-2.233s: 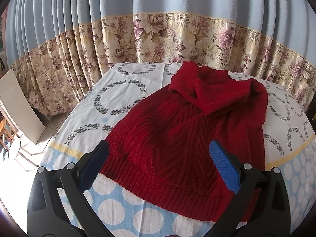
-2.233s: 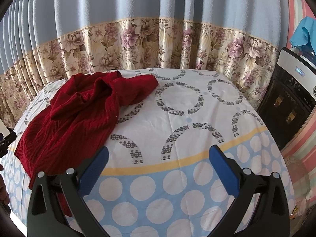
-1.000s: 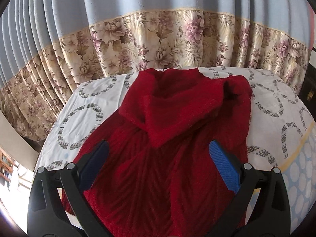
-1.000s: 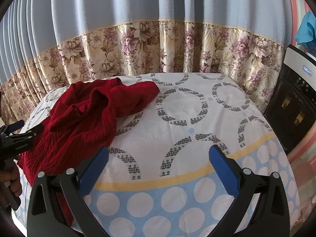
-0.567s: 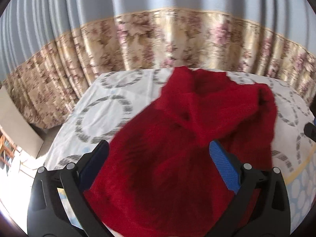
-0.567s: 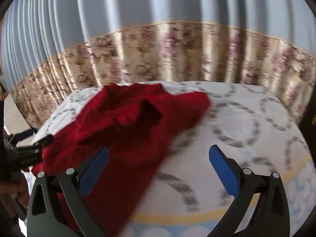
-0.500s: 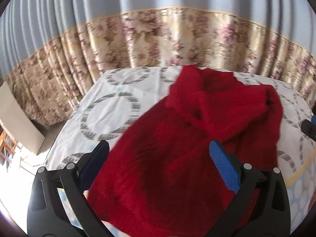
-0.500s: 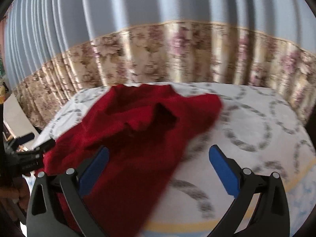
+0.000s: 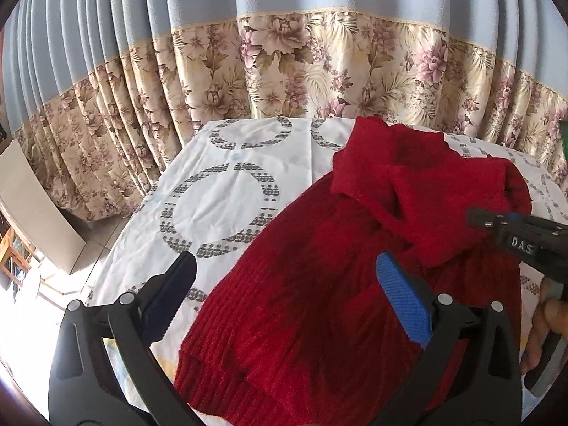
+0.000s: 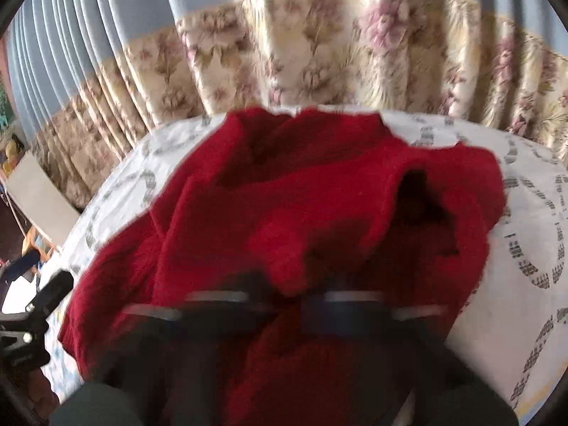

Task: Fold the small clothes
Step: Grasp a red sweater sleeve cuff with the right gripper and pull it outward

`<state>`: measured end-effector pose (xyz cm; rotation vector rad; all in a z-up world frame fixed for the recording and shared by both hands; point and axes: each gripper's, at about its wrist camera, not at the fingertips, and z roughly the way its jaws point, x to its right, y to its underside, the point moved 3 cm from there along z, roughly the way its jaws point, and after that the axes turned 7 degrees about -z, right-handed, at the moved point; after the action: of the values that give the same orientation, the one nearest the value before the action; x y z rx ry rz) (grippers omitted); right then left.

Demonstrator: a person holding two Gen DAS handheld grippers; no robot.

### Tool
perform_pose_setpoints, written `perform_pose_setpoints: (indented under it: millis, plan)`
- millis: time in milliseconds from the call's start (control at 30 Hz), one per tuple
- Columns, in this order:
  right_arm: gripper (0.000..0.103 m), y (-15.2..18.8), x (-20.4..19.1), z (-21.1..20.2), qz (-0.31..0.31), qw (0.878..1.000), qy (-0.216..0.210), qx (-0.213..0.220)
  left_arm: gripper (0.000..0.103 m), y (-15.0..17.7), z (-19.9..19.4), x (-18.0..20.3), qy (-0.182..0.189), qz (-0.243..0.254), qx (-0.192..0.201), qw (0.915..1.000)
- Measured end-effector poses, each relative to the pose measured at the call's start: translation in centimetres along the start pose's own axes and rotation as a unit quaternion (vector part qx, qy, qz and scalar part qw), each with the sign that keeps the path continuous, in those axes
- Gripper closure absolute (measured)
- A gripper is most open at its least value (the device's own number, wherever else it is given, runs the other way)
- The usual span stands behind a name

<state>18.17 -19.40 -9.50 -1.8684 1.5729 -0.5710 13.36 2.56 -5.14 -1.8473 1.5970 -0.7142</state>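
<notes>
Hanging behind everything, pleated blue curtain with a beige floral lower band point(image 9: 319, 71) fills the far side of both views, touching the table's far edge

Table covered by white cloth printed with grey dotted rings point(image 9: 227, 191); a yellow stripe and pale blue polka-dot border shows faintly at the near left corner. Cloth bare on the far left in left wrist view, and on the right in right wrist view

Dark red ribbed-knit sweater point(image 9: 319, 284) lies spread over the table, ribbed hem toward the near edge, body running away toward the curtain. Far portion bunched: a folded-over flap of the same knit lies on top of the body, with a dark opening visible at its right end in right wrist view. Overall crumpled, not flat

Left gripper point(image 9: 284, 291), black frame with blue ribbed pads: jaws spread wide, nothing between the pads. Right pad hovers over the sweater body, left pad over bare cloth just beside the sweater's left edge

Right gripper point(image 10: 287, 305): heavily blurred in its own view, jaws drawn together in the near centre, and red knit sits at the meeting point, so it reads as clenched on a fold of the sweater. In left wrist view its black tip rests on the bunched flap at right

Person's hand point(image 9: 543, 333) visible at right edge, holding the right gripper's handle
</notes>
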Motion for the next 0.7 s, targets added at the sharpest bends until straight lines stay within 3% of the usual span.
perform_pose_setpoints:
  millis: [133, 200, 333, 367, 433, 567, 700]
  plan:
    - [0.094, -0.5, 2.5, -3.1, 0.000, 0.999, 0.015, 0.044, 0.003, -0.2, -0.1, 1.0, 0.001, 0.009, 0.004, 1.0000]
    - [0.094, -0.8, 5.4, -5.0, 0.007, 0.997, 0.044, 0.060, 0.003, -0.4, -0.1, 1.5, 0.004, 0.012, 0.003, 0.9999]
    - [0.094, -1.0, 12.7, -7.6, 0.022, 0.990, 0.121, 0.073, 0.003, -0.8, 0.1, 3.0, 0.006, 0.026, 0.003, 0.9996]
    - [0.094, -0.8, 15.7, -8.1, 0.025, 0.985, 0.157, 0.072, 0.003, -1.0, 0.2, 3.7, 0.010, 0.030, 0.001, 0.9995]
    - [0.094, -0.4, 19.8, -8.6, 0.036, 0.980, 0.182, 0.066, 0.003, -1.2, 0.3, 4.7, 0.012, 0.036, 0.000, 0.9993]
    - [0.094, 1.2, 30.1, -10.4, 0.081, 0.961, 0.259, 0.051, 0.003, -1.6, 0.8, 7.0, 0.010, 0.057, -0.001, 0.9983]
    - [0.094, 2.9, 37.1, -12.0, 0.123, 0.946, 0.297, 0.041, 0.003, -2.0, 1.4, 9.0, 0.017, 0.059, -0.007, 0.9981]
